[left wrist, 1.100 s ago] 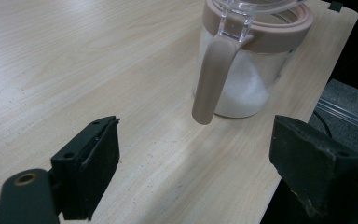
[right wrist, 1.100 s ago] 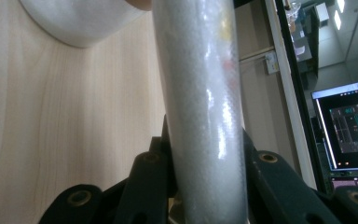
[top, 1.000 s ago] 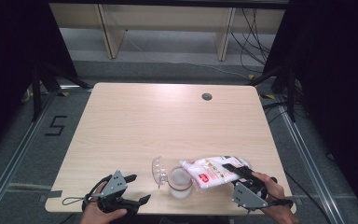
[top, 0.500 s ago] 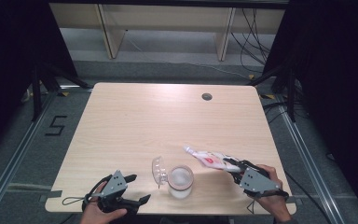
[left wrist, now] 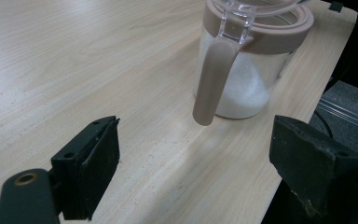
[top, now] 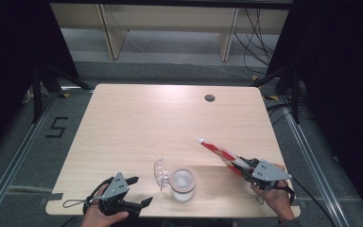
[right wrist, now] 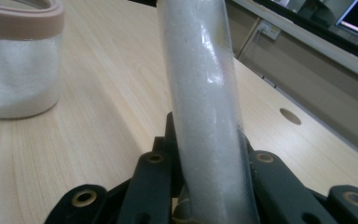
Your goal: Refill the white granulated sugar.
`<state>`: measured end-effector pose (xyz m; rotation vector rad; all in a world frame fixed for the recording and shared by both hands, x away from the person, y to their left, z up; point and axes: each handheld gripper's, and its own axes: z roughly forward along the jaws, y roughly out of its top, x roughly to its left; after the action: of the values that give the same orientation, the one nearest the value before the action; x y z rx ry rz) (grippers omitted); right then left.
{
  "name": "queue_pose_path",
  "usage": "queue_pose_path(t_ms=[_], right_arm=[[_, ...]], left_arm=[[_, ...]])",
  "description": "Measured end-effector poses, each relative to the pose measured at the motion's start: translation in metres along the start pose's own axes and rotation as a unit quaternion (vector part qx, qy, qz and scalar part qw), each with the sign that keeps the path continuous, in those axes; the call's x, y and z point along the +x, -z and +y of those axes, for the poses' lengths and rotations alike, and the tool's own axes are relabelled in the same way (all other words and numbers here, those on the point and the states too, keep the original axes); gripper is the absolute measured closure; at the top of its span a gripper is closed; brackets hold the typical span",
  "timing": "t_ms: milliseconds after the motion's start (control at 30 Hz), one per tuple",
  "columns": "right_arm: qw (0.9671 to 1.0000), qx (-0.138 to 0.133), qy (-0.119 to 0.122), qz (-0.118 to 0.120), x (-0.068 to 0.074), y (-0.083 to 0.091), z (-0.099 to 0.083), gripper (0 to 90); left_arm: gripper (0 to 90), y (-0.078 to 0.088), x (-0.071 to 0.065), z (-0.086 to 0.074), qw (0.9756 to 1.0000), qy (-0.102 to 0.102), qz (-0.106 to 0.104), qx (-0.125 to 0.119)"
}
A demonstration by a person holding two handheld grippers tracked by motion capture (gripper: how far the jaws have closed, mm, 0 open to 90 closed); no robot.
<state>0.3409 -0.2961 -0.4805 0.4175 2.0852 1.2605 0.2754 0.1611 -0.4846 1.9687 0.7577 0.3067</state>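
The right claw [top: 240,165] grips the bag [top: 217,152] right of the open jar [top: 183,183]; the left claw [top: 134,191] is open. A tilt can spill powder on the surface [top: 137,123].

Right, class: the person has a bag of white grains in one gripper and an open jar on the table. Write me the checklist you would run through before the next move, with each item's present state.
1. Right gripper has a firm hold on the bag: ok, jaws clamp its lower end in the right gripper view.
2. Jar stands upright on the table: ok.
3. Lid is flipped open, clear of the mouth: ok.
4. Bag's far end is open for pouring: cannot tell.
5. Bag is above the jar's mouth: not ok, it is off to the jar's right in the high view.
6. Left gripper steadies the jar: not ok, jaws open, short of it.
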Motion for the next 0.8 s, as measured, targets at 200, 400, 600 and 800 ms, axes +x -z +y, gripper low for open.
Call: queue_pose_path(t_ms=[200,400,600,800], right_arm=[[0.9982,-0.007,-0.059,0.001,-0.001,0.006,-0.009,77.9],[0.9978,-0.004,-0.066,0.003,-0.001,0.005,-0.011,77.8],[0.9929,-0.031,-0.115,-0.007,-0.006,0.009,-0.02,77.7],[0.9906,-0.023,-0.134,-0.014,-0.005,0.013,-0.021,77.3]], left_arm=[[16.0,0.0,0.001,0.0,1.0,-0.001,0.002,0.0],[16.0,0.001,0.0,0.001,1.0,0.0,0.005,0.0],[16.0,0.002,0.0,0.001,1.0,-0.002,0.005,0.0],[16.0,0.002,0.0,0.001,1.0,-0.001,0.005,0.0]])
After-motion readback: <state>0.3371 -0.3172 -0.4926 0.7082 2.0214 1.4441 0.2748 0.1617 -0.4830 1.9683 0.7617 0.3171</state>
